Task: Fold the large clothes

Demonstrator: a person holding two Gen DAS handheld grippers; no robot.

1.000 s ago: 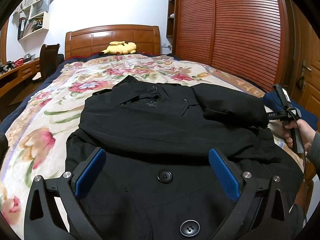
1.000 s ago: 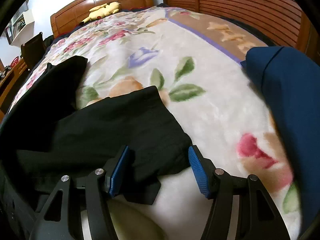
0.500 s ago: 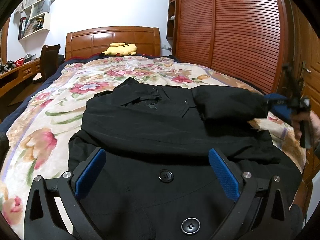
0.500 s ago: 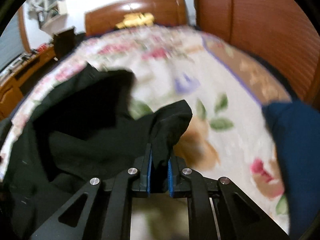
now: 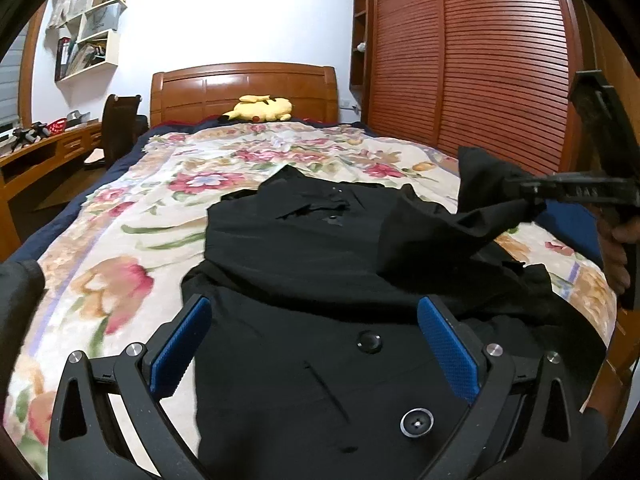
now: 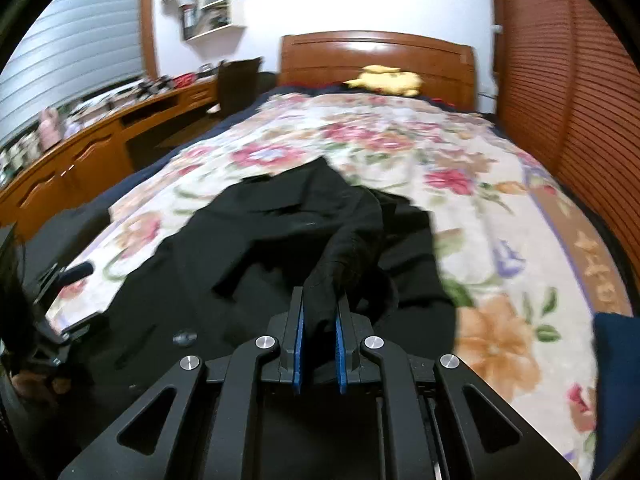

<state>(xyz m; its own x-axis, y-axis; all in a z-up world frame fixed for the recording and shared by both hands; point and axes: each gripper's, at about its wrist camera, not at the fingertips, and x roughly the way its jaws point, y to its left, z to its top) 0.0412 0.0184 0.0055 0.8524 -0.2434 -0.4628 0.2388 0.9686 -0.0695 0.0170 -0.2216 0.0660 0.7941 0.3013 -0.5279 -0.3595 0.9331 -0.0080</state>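
Observation:
A black buttoned coat (image 5: 304, 264) lies front-up on the floral bedspread (image 5: 132, 248), collar toward the headboard. My left gripper (image 5: 316, 348) is open and empty, hovering over the coat's lower front near its buttons. My right gripper (image 6: 319, 344) is shut on the end of the coat's right sleeve (image 6: 348, 252) and holds it lifted above the coat. In the left wrist view the right gripper (image 5: 516, 190) shows at the right, with the sleeve (image 5: 452, 220) hanging from it.
A yellow plush toy (image 5: 260, 108) lies by the wooden headboard (image 5: 244, 84). A slatted wooden wardrobe (image 5: 472, 60) runs along the right of the bed. A desk (image 6: 100, 152) and chair (image 5: 120, 128) stand on the left. A dark blue cloth (image 6: 616, 380) lies at the bed's right edge.
My right gripper closed on the sleeve end, then lifted it off the bed and swung it up and toward the coat's middle. The left gripper stayed open in place.

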